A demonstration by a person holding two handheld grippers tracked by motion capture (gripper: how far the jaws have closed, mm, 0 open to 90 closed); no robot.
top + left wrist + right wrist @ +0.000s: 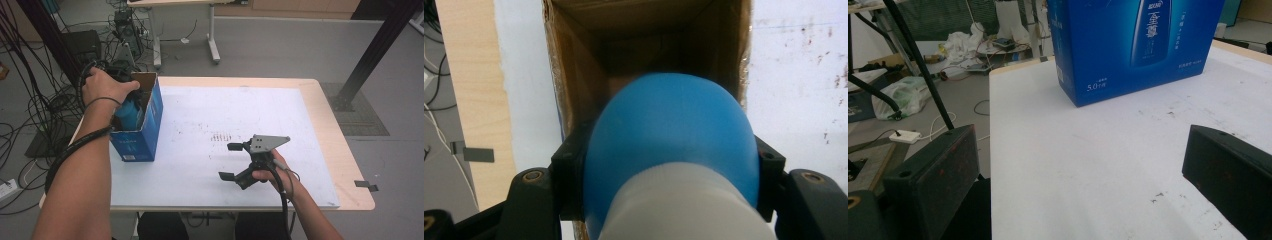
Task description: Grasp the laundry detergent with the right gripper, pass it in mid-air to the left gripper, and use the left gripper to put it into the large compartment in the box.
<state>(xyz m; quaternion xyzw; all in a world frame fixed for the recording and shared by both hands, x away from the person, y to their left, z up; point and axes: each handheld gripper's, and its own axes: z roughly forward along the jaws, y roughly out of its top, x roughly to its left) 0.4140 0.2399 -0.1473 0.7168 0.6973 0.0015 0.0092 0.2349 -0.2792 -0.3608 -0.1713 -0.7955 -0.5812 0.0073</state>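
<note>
Blue bottle (pixel 669 130) with white lower part between the left gripper's (pixel 669 165) black jaws, deep blue box (pixel 142 122) with brown cardboard inside just ahead, white speckled table sheet (pixel 220 125) under the black right gripper (pixel 229 161), pale wood edge beyond.

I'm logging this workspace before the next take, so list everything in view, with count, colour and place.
Box: one, blue, open top, table's left edge.
Bottle: one, blue with white cap end, in the left claw at the box's mouth.
Table: one, white top with wood rim, centre.
Cables: many, black, floor at left.
Left claw: black, shut on the bottle.
Right claw: black with grey plate, open, above the table's near side.
</note>
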